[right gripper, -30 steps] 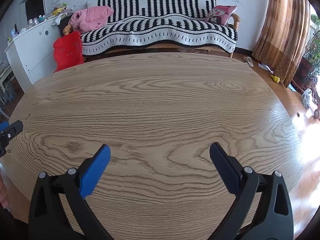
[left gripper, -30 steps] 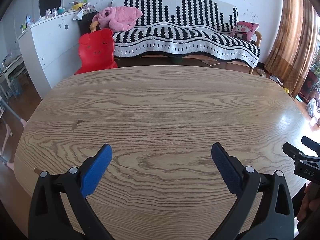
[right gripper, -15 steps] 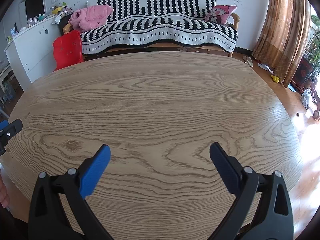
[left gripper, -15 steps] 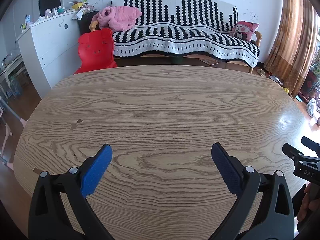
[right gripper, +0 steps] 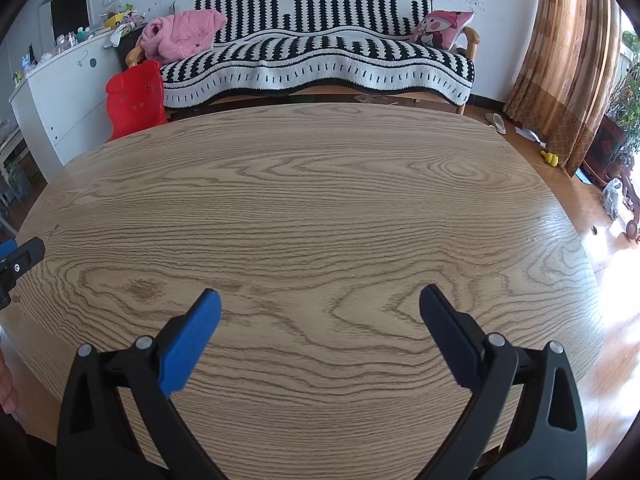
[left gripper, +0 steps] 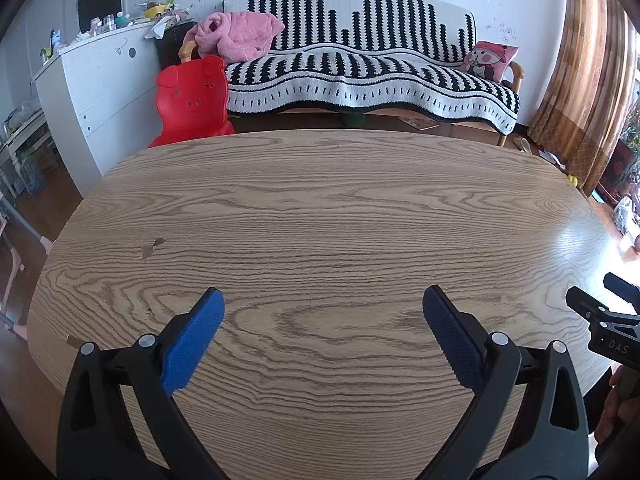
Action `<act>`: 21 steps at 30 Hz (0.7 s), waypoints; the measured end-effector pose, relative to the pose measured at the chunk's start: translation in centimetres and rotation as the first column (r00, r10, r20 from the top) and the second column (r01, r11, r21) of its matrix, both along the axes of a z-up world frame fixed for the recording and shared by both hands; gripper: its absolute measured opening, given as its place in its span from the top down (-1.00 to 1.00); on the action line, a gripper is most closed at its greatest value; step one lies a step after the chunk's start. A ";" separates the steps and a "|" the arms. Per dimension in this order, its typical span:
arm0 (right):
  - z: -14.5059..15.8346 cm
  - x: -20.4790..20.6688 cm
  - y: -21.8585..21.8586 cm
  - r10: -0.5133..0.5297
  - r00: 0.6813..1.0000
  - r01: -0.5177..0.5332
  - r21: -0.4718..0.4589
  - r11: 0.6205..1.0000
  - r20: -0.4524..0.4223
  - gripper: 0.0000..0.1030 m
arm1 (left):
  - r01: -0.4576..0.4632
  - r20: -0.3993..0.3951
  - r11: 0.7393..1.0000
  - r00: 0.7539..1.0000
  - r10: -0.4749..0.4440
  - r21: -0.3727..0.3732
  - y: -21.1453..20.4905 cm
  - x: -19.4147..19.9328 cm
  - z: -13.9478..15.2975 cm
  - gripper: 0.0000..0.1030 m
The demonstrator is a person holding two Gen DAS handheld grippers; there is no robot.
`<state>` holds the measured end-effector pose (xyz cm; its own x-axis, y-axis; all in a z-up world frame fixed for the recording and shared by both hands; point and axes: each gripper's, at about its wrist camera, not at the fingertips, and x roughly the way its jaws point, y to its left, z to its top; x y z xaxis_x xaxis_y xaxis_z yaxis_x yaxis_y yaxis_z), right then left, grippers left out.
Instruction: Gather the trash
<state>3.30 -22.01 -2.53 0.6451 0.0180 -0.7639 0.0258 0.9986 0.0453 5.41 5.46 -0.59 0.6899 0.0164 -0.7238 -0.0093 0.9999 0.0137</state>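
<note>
My left gripper [left gripper: 323, 298] hovers open over the near part of a wooden oval table [left gripper: 320, 208], with nothing between its blue pads. My right gripper [right gripper: 319, 299] is open too, above the same table [right gripper: 304, 200], holding nothing. In the left wrist view the right gripper's black tip [left gripper: 600, 316] shows at the right edge; in the right wrist view the left gripper's tip [right gripper: 18, 258] shows at the left edge. A small brown scrap or mark [left gripper: 153, 247] lies on the table's left side. I see no other trash on the tabletop.
Beyond the table stand a black-and-white striped sofa [left gripper: 368, 76] with a pink blanket [left gripper: 236, 36] and cushion [left gripper: 490, 60], a red pig-shaped chair [left gripper: 192, 100], a white cabinet [left gripper: 100, 92] at left and brown curtains [left gripper: 588, 80] at right.
</note>
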 end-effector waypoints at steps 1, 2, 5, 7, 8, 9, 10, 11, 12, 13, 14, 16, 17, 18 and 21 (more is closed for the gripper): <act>0.0 0.1 0.0 -0.001 1.000 0.001 -0.001 1.000 0.000 -0.86 | 0.001 0.000 1.000 1.000 -0.001 0.000 0.0 0.0 0.0 -0.87; 0.0 0.1 0.0 -0.001 1.000 0.001 0.000 1.000 0.000 -0.86 | 0.002 0.000 1.000 1.000 -0.002 0.001 0.0 0.1 0.0 -0.87; 0.0 0.0 0.0 -0.001 1.000 0.001 0.000 1.000 -0.001 -0.86 | 0.001 0.000 1.000 1.000 -0.001 0.001 0.0 -0.1 0.0 -0.87; 0.0 0.0 0.0 -0.001 1.000 0.001 0.000 1.000 -0.001 -0.86 | 0.001 -0.001 1.000 1.000 -0.001 0.000 0.0 -0.1 0.0 -0.87; 0.0 0.0 0.0 0.000 1.000 0.000 0.000 1.000 -0.001 -0.86 | 0.000 -0.001 1.000 1.000 0.000 0.002 0.0 -0.1 0.0 -0.87; 0.0 0.1 0.0 0.000 1.000 0.000 0.000 1.000 -0.001 -0.86 | 0.000 -0.002 1.000 1.000 0.000 0.003 -0.1 -0.1 -0.1 -0.87; 0.0 0.0 0.0 0.001 1.000 -0.001 -0.001 1.000 -0.001 -0.86 | 0.001 -0.003 1.000 1.000 -0.001 0.004 -0.1 0.0 -0.2 -0.87; 0.0 0.0 0.0 0.000 1.000 0.000 -0.001 1.000 0.000 -0.86 | 0.002 -0.004 1.000 1.000 -0.002 0.004 -0.1 0.0 -0.3 -0.87; 0.0 0.0 0.0 0.000 1.000 0.000 -0.001 1.000 0.000 -0.86 | 0.003 -0.006 1.000 1.000 -0.003 0.004 0.0 0.2 -0.4 -0.87; 0.0 0.0 0.0 0.000 1.000 0.000 -0.001 1.000 0.000 -0.86 | 0.003 -0.007 1.000 1.000 -0.003 0.004 0.0 0.3 -0.5 -0.87; 0.0 0.0 0.0 0.000 1.000 0.000 -0.001 1.000 -0.001 -0.86 | 0.002 -0.008 1.000 1.000 -0.002 0.005 0.0 0.3 -0.5 -0.87; 0.0 0.0 0.0 0.000 1.000 0.000 -0.001 1.000 -0.001 -0.86 | 0.003 -0.011 1.000 1.000 -0.002 0.007 0.1 0.4 -0.6 -0.87; 0.0 0.0 0.0 0.000 1.000 0.000 -0.001 1.000 -0.001 -0.86 | 0.003 -0.013 1.000 1.000 -0.002 0.008 0.1 0.4 -0.6 -0.87; 0.0 0.0 0.0 0.000 1.000 0.000 -0.001 1.000 -0.002 -0.86 | 0.004 -0.015 1.000 1.000 -0.004 0.006 0.2 0.6 -0.5 -0.87; 0.0 -0.1 -0.1 0.002 1.000 -0.002 -0.003 1.000 -0.002 -0.86 | 0.008 -0.021 1.000 1.000 -0.008 0.000 0.2 0.6 -0.6 -0.87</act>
<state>3.25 -22.16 -2.54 0.6434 0.0170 -0.7653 0.0244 0.9988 0.0427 6.00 5.63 -1.16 0.6750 0.0106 -0.7378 -0.0010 0.9999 0.0135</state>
